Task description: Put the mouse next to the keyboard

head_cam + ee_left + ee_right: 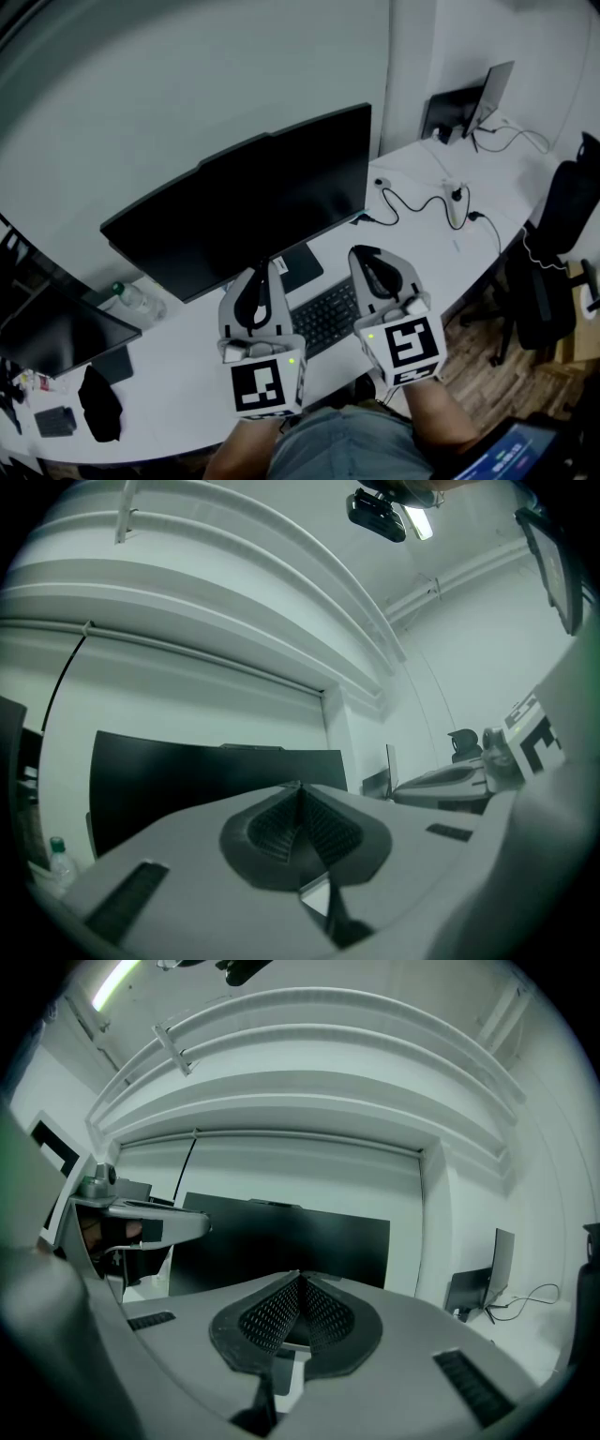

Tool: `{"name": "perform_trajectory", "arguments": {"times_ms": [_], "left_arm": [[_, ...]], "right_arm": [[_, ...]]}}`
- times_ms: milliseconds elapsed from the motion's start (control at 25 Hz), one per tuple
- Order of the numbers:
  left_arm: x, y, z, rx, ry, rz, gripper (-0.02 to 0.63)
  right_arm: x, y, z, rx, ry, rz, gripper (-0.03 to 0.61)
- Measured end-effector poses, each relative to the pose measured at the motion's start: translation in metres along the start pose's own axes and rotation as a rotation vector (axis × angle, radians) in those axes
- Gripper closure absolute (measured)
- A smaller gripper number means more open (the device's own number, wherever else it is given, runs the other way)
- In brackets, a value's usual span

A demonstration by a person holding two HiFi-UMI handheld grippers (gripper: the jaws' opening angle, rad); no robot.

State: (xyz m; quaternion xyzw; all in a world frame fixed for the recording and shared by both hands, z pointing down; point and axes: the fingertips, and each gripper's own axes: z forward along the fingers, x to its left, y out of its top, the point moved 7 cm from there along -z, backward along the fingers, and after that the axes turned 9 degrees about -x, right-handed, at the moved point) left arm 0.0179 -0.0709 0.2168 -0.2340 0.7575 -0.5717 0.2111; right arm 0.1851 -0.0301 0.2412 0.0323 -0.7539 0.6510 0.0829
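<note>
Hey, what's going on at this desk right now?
A person holds a tool in each hand, raised above a white desk and facing a big dark monitor. The left tool and the right tool are both shut with nothing between their jaws. In the head view they sit either side of the keyboard. Nothing has been picked up.

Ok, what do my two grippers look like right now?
The left gripper and right gripper are pale grey plastic shells that taper to a point, with dark, dimpled pads lining the jaws. The left cube and right cube are white with black square markers. A small green light glows beside each. No cables show.
</note>
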Motion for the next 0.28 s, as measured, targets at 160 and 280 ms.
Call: {"name": "perform_trajectory", "arguments": {"times_ms": [160, 280], "left_arm": [[-0.0010, -0.0005, 0.0010, -0.001, -0.003, -0.001, 0.609], [-0.0019, -0.0003, 0.0026, -0.004, -0.005, 0.000, 0.609]], "right_arm": [[-0.0013, 0.0005, 0.0002, 0.000, -0.003, -0.002, 0.565], [-0.0025, 0.0009, 0.0007, 0.001, -0.004, -0.004, 0.565]]}}
